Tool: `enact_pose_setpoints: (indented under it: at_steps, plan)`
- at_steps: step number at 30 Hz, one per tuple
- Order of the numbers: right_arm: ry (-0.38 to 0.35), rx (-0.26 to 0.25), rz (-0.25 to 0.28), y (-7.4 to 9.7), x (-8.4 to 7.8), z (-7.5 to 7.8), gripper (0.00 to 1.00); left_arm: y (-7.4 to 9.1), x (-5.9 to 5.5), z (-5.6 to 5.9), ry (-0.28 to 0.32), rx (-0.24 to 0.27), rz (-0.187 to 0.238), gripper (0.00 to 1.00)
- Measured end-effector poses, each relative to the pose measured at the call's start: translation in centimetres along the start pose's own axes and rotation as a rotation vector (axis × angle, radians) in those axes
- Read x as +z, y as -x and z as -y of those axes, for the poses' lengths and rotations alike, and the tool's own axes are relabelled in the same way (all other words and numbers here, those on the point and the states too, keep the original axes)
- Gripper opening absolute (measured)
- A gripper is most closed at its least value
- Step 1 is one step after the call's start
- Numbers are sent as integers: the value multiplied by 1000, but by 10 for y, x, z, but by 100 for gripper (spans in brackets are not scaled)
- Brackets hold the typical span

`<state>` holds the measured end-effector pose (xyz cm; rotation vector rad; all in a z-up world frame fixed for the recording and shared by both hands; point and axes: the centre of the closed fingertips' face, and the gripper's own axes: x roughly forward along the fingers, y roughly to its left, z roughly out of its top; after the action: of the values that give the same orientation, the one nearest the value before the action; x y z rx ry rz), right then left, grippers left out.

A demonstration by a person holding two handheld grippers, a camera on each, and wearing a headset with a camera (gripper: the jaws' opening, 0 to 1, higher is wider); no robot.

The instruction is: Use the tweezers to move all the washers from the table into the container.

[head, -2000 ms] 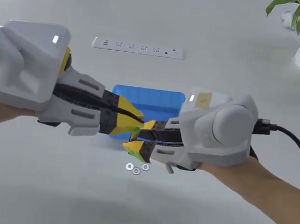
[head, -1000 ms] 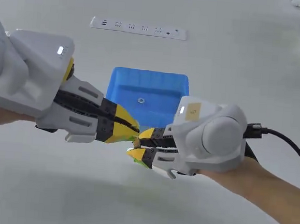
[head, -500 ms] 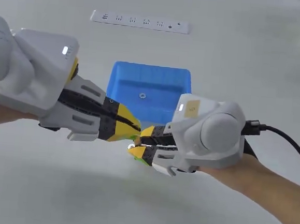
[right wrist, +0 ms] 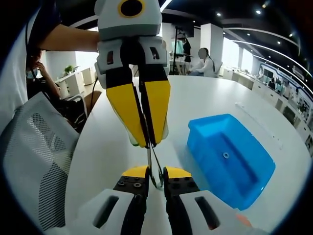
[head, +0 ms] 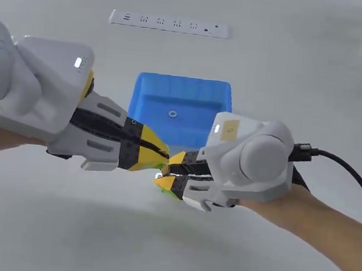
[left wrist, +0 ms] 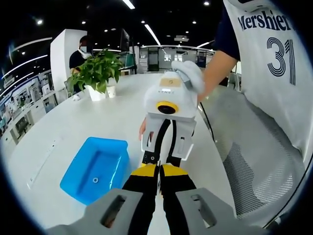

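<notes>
The blue container (head: 147,103) stands just beyond both grippers, with one washer (head: 172,114) on its floor; the same washer (right wrist: 225,155) lies in the container (right wrist: 244,183) in the right gripper view. My left gripper (head: 162,154) reaches in from the left, its yellow jaws shut on thin metal tweezers (right wrist: 150,156). My right gripper (head: 163,179) meets it head-on from the right. Its jaws (right wrist: 156,175) are closed on the tweezers' lower end. In the left gripper view my left gripper (left wrist: 159,172) points at the right one, beside the container (left wrist: 80,171).
A white power strip (head: 169,23) lies at the back of the white table. A black cable (head: 344,176) trails from the right gripper. A potted plant (left wrist: 95,73) stands farther along the table. A mesh chair (right wrist: 29,161) is at the table's edge.
The head camera has shifted, so more of the container shows. Both grippers stay joined tip to tip. The three loose washers seen under the right gripper two seconds ago are now covered.
</notes>
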<state>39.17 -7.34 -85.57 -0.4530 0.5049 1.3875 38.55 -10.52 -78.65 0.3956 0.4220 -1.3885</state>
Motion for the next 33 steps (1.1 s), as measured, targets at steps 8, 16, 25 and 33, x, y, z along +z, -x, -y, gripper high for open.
enact_pose_setpoints:
  at_steps: [8, 16, 25, 33]
  plan:
    - [45, 47, -30, 0, -7, -2, 14, -1, 0, 3, 3, -13, 0, 5]
    - [73, 131, -30, 1, -6, -3, 13, -1, 0, 2, 4, -11, -2, 5]
    - [125, 131, -67, -2, -13, -3, 12, -2, 1, 1, 7, -18, 3, 5]
    - [136, 111, -72, -2, -13, -2, 11, -2, 1, -1, 37, -17, -2, 5]
